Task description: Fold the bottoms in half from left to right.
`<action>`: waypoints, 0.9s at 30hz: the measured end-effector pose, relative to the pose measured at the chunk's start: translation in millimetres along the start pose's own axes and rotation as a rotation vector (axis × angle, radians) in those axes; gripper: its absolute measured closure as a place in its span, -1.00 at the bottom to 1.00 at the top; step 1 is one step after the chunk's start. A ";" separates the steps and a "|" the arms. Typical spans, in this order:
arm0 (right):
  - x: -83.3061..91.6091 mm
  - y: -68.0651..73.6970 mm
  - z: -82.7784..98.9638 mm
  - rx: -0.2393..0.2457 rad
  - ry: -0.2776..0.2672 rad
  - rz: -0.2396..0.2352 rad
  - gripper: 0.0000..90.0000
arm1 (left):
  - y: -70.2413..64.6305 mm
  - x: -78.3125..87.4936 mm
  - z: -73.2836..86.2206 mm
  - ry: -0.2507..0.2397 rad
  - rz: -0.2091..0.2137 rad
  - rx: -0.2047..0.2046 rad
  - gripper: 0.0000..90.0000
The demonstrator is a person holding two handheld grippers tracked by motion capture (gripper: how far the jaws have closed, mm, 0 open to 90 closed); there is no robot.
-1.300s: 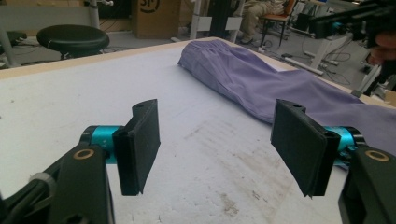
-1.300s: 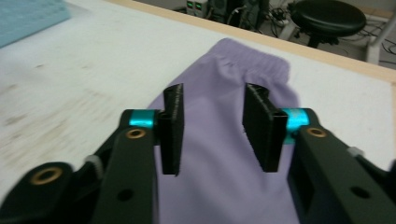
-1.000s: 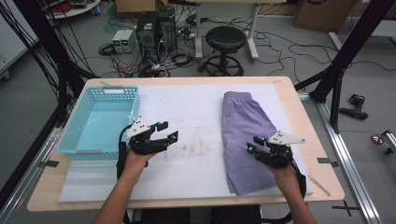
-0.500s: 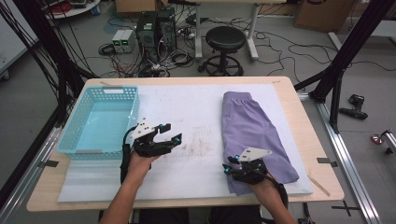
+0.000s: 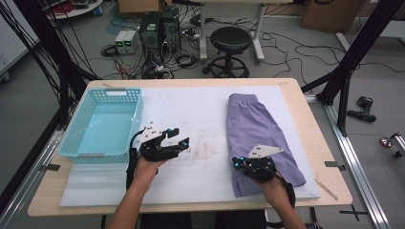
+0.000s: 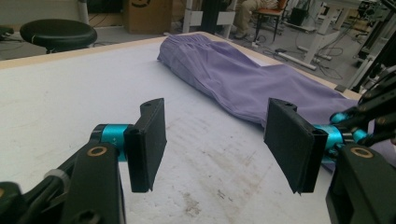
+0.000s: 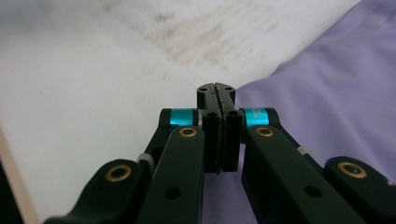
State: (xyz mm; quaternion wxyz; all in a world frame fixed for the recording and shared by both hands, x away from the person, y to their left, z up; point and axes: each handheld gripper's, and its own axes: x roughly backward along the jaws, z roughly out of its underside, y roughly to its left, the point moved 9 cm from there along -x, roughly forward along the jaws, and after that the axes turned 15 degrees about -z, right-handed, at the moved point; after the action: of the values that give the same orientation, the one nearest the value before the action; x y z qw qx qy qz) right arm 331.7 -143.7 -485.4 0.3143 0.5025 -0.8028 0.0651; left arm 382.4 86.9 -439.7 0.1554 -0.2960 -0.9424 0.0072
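Two grippers work at the near edge of the tabletop (image 5: pixel 57 191). Right gripper (image 5: pixel 248 164) sits at the near left corner of the purple shorts (image 5: pixel 260 136); a second ago it was farther right and a bit farther out over the cloth, so it has dropped back and left to that corner. Its fingers (image 7: pixel 215 93) are closed tight, tips right at the cloth edge where purple meets white mat (image 5: pixel 200 109). Whether any fabric is pinched between them, cannot tell. Likely the start of a fold or a drag of that corner, judged from the position alone.

Left gripper (image 5: pixel 176 138) hovers mid-mat, fingers spread wide with nothing between them, pointing toward the shorts. It has barely shifted in the last second. Stains on the mat lie just ahead of it.

Shorts lie flat, lengthwise, on the right half of the mat, waistband at the far end. Blue basket (image 5: pixel 107 119) sits at far left, nothing visible inside, well apart from the shorts. Beyond the tabletop: a stool (image 5: pixel 231 40) and cables on the floor.
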 end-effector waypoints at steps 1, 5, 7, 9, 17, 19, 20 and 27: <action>4.3 -1.8 -0.8 -0.007 -0.011 0.002 1.00 | -1.1 -0.5 0.3 0.004 0.003 0.003 0.00; 18.7 -13.4 1.4 -0.028 -0.028 0.042 1.00 | -6.6 -4.0 0.8 0.011 0.016 0.020 0.01; 26.4 -21.2 3.0 -0.044 -0.036 0.079 1.00 | -12.9 -6.5 2.2 0.020 0.029 0.011 0.02; 32.0 -31.3 5.6 -0.047 -0.031 0.121 1.00 | -20.1 -8.8 3.6 0.027 0.063 0.009 0.14; 36.2 -64.5 32.9 -0.094 0.079 0.257 0.87 | -37.7 -20.1 8.9 0.055 0.107 -0.015 0.81; 39.7 -65.7 33.3 -0.120 0.047 0.232 0.71 | -40.4 -21.9 7.6 0.050 0.115 -0.016 0.81; 42.9 -65.1 31.3 -0.120 0.023 0.225 0.70 | -42.2 -22.7 6.7 0.047 0.123 -0.017 0.82; 66.1 -59.1 15.4 -0.116 -0.109 0.211 0.57 | -64.4 -37.2 12.8 0.085 0.181 -0.033 0.73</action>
State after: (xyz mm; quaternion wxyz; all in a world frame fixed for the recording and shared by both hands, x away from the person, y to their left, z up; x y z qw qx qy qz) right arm 355.3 -229.5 -472.4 0.2904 0.3991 -0.8694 0.0239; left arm 371.7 13.9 -455.8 0.1891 -0.3826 -0.9043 -0.0067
